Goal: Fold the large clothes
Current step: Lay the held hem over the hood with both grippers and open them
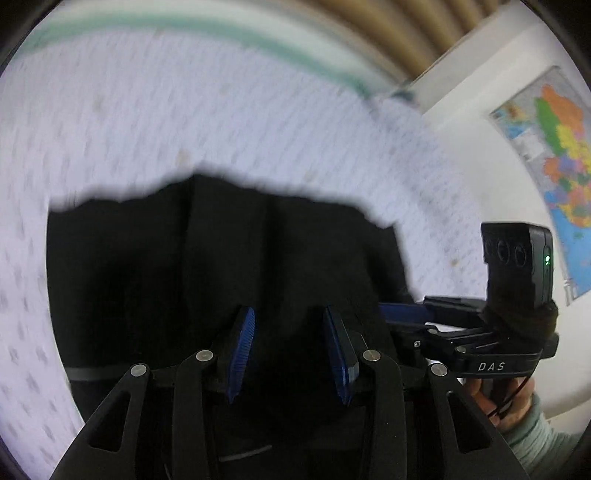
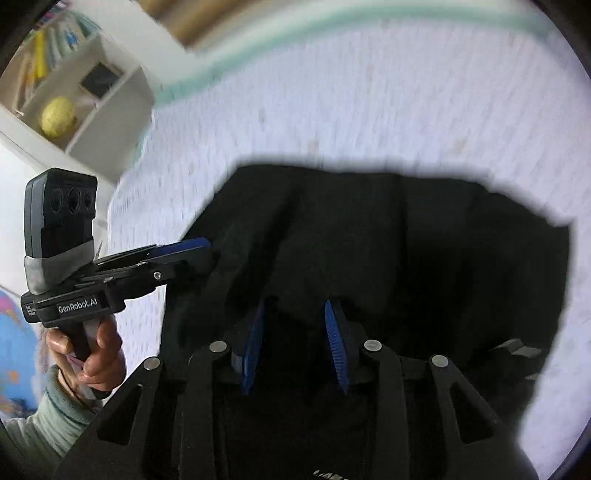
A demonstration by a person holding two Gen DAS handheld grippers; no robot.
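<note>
Black fabric fills the lower middle of both wrist views: the large dark garment (image 1: 221, 266) lies on the pale patterned bedspread (image 1: 184, 122), bunched into a broad heap with an uneven far edge. Its long axis seems to run side to side across the bed, from one of your grippers toward the other, but motion blur and the dark cloth hide which end is which, so you cannot tell which way it points. A green band (image 1: 229, 33) marks the bedspread's far edge, well beyond the garment.

Your left gripper (image 1: 288, 314) hangs tilted down over the cloth, its blue pads (image 1: 242, 343) standing apart with a clear gap and dark fabric behind them; they pinch nothing that shows. Your right gripper (image 2: 295, 308) is the same: blue pads (image 2: 336, 343) parted over the black heap, no fold caught between them. Whether the tips brush the cloth is lost in the darkness.

From the left camera you see your right hand (image 1: 509, 402) on its handle, at the garment's right edge. From the right camera your left hand (image 2: 88, 354) holds its tool at the garment's left edge. A coloured map (image 1: 554, 147) hangs on the wall, and a white shelf (image 2: 92, 110) holds a yellow ball (image 2: 58, 116).
</note>
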